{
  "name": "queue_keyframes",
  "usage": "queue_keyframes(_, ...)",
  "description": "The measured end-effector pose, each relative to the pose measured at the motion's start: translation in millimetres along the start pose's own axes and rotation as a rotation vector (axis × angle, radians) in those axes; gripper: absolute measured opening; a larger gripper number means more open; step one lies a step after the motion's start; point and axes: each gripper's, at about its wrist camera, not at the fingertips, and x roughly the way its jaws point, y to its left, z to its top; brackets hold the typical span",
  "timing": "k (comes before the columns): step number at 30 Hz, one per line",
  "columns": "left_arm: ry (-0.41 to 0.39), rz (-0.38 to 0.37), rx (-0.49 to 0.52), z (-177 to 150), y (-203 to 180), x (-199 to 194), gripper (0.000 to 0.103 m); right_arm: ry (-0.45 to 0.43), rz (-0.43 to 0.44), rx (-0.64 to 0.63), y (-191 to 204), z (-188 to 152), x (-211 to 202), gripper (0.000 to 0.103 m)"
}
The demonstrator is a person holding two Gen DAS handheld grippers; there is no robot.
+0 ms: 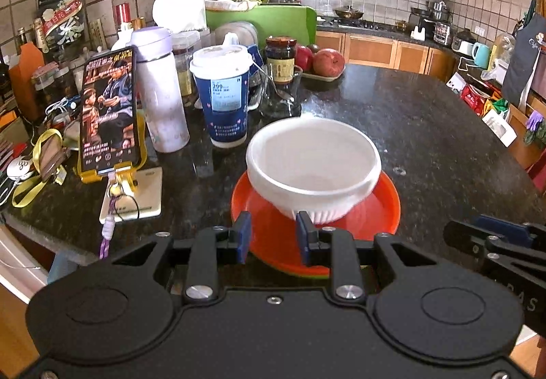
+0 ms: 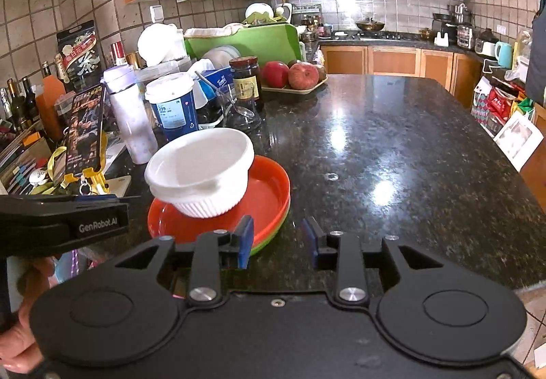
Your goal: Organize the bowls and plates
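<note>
Left hand-held gripper (image 1: 273, 235) part open, empty, orange plate (image 1: 375, 208) with white bowl (image 1: 314, 160) just ahead; right hand-held gripper (image 2: 278, 239) part open, empty, plate at its left finger, on surface (image 2: 392, 147)

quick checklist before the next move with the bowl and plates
1. White bowl seated flat on the orange plate: not ok, it sits tilted.
2. Plates stacked: ok, a green plate edge shows under the orange one.
3. Left gripper empty: ok, open.
4. Right gripper empty: ok, jaws opening, nothing between them.
5. Countertop right of the stack free: ok.
</note>
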Motion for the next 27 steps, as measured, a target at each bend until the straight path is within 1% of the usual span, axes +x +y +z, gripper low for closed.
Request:
queue_keyframes(7, 0.005, -0.007, 0.01, -9, -8, -9, 0.037, -0.009, -0.006, 0.005, 0, -9, -13, 0.034)
queue_keyframes(13, 0.008, -0.027, 0.017, -12, -10, -11, 0.037, -0.022, -0.015, 0.015, -2, -13, -18, 0.034)
queue_keyframes(27, 0.007, -0.044, 0.032, -12, -14, -8, 0.037, -0.026, -0.02, 0.019, -3, -15, -18, 0.034)
